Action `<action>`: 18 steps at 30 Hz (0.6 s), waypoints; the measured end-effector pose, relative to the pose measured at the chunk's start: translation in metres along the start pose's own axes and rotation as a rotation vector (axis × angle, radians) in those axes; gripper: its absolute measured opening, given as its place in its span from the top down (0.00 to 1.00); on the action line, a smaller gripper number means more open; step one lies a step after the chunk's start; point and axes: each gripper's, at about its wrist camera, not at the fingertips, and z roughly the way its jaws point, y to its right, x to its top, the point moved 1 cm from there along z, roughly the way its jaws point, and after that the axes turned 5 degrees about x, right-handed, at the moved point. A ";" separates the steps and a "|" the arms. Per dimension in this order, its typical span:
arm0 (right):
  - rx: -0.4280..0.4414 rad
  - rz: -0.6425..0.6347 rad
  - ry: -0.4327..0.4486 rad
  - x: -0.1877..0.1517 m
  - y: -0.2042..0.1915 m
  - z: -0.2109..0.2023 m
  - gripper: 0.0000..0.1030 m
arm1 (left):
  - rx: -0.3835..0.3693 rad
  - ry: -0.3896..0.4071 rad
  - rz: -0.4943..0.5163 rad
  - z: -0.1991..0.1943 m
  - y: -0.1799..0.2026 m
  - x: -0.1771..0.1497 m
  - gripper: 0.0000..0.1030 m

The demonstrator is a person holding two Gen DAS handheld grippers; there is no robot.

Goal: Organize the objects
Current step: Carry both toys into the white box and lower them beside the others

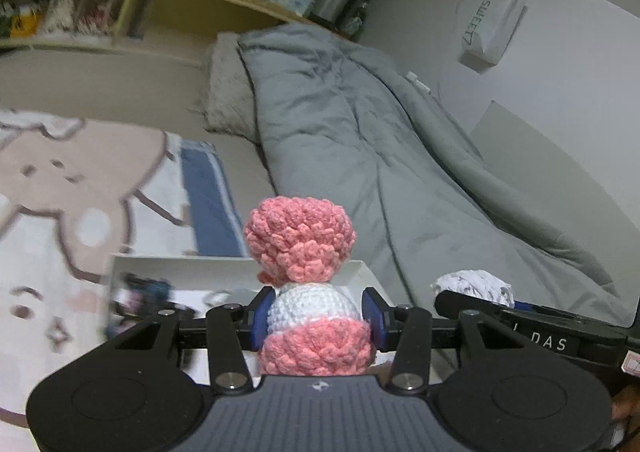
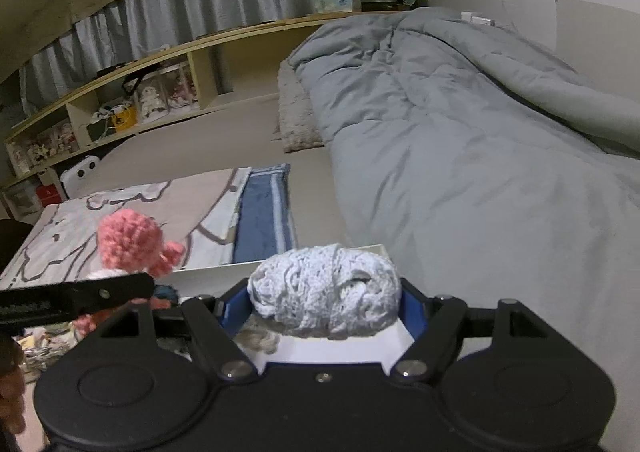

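Here the left gripper (image 1: 314, 318) clamps a pink-and-white crochet doll (image 1: 304, 284) by its white middle, head poking beyond the fingertips; the right gripper (image 2: 320, 310) grasps pale yarn ball (image 2: 325, 292) over the white box (image 2: 280, 270).

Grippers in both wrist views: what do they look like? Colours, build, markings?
Both alike: the left gripper and the right gripper have a matte black body with two round discs, black linkage bars on silver screws, and blue fingers. A white "DAS" label marks the right one's side. No cables or sleeves visible.
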 end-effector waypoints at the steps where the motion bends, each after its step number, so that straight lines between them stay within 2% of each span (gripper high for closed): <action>1: -0.006 -0.001 0.000 0.001 0.004 0.002 0.27 | -0.016 -0.006 -0.009 0.007 0.003 -0.002 0.53; 6: -0.015 0.016 -0.010 -0.001 0.024 0.013 0.27 | -0.085 -0.057 -0.071 0.051 0.012 -0.010 0.53; 12: 0.007 0.020 -0.013 -0.004 0.038 0.028 0.27 | -0.116 -0.127 -0.170 0.106 0.005 -0.022 0.53; 15: 0.015 0.001 -0.027 -0.005 0.038 0.038 0.27 | -0.107 -0.152 -0.194 0.126 0.002 -0.026 0.53; 18: 0.019 -0.015 -0.039 -0.004 0.037 0.048 0.27 | -0.052 -0.157 -0.177 0.139 -0.004 -0.027 0.53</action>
